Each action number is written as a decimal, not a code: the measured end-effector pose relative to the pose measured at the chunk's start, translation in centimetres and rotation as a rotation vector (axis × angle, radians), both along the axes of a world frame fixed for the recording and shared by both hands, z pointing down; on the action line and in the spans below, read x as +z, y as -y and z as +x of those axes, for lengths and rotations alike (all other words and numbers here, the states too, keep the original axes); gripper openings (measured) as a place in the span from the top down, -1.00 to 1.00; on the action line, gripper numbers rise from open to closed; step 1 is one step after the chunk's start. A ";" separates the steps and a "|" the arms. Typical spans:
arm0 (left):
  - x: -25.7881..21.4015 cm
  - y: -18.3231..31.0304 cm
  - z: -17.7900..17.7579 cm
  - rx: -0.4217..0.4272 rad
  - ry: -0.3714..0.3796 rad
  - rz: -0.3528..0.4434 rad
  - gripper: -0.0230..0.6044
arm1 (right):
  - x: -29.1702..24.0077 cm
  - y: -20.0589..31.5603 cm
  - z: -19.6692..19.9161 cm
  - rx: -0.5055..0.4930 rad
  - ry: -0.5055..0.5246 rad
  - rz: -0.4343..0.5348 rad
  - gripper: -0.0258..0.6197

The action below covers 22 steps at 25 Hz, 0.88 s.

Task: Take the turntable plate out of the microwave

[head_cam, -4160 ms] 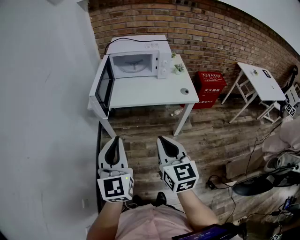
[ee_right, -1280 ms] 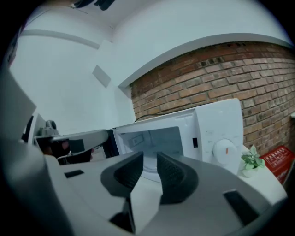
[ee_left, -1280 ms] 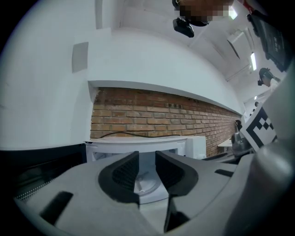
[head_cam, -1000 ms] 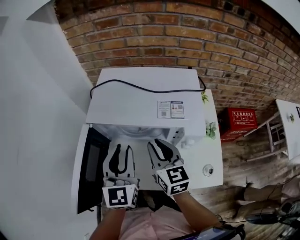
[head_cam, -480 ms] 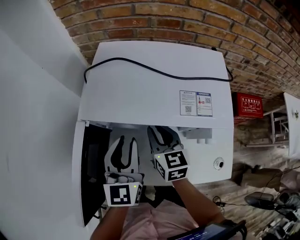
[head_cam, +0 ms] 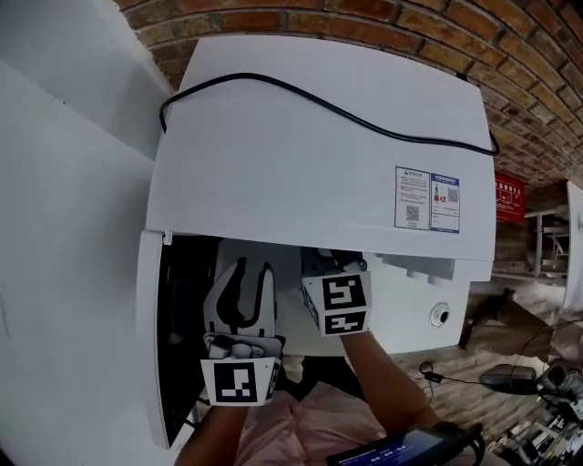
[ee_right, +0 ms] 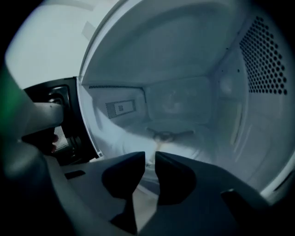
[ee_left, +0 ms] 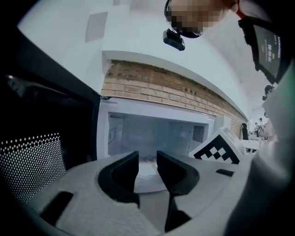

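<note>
The white microwave (head_cam: 310, 146) is seen from above with its door (head_cam: 153, 346) swung open to the left. The glass turntable plate (ee_right: 193, 148) lies on the cavity floor over its hub. My right gripper (ee_right: 150, 157) is inside the cavity, just before the plate's front rim. Its jaws have just been closing to a narrow gap, with nothing pressed between them. In the head view only its marker cube (head_cam: 335, 305) shows. My left gripper (head_cam: 252, 267) hovers in front of the opening. Its jaws (ee_left: 147, 156) have just been opening, and the plate (ee_left: 147, 177) shows beyond them.
A black cable (head_cam: 301, 96) runs across the microwave's top. The door's dark mesh window (ee_left: 32, 156) stands close on the left gripper's left. A brick wall (head_cam: 364, 23) is behind, and a small round object (head_cam: 441, 314) lies on the table at the right.
Both grippers have sunk and moved toward the cavity. The right gripper's jaws have gone in under the microwave's top edge. The head view has come closer over the microwave.
</note>
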<state>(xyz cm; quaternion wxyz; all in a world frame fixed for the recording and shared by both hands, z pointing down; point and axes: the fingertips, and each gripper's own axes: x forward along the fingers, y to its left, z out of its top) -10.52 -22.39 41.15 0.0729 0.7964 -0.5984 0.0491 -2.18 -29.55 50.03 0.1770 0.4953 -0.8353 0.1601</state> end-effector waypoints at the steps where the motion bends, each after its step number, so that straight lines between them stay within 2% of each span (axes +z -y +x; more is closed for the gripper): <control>1: 0.1 -0.1 -0.2 -0.002 0.000 -0.001 0.53 | 0.0 0.1 -0.2 -0.006 -0.031 -0.003 0.72; 7: -0.1 -0.6 -0.7 -0.013 -0.014 -0.003 0.53 | 0.2 -1.4 -1.2 -0.067 -0.073 -0.063 0.77; 11: -0.6 -1.1 -0.9 -0.011 -0.011 0.005 0.53 | 0.3 -2.1 -1.3 -0.066 -0.084 -0.065 0.77; 13: -0.9 -1.3 -0.9 -0.007 -0.009 0.011 0.53 | 0.2 -2.4 -0.9 -0.054 -0.048 -0.065 0.75; 15: -1.1 -1.5 -0.9 -0.004 -0.006 0.016 0.53 | -0.3 -3.1 -0.1 -0.003 0.072 -0.070 0.63; 17: -1.4 -1.7 -0.9 0.001 -0.005 0.018 0.53 | -1.0 -4.1 1.1 0.088 0.266 -0.101 0.58; 22: -2.2 -2.1 -0.4 0.024 0.005 0.030 0.53 | 1.5 -5.4 1.6 0.265 0.799 -0.365 0.34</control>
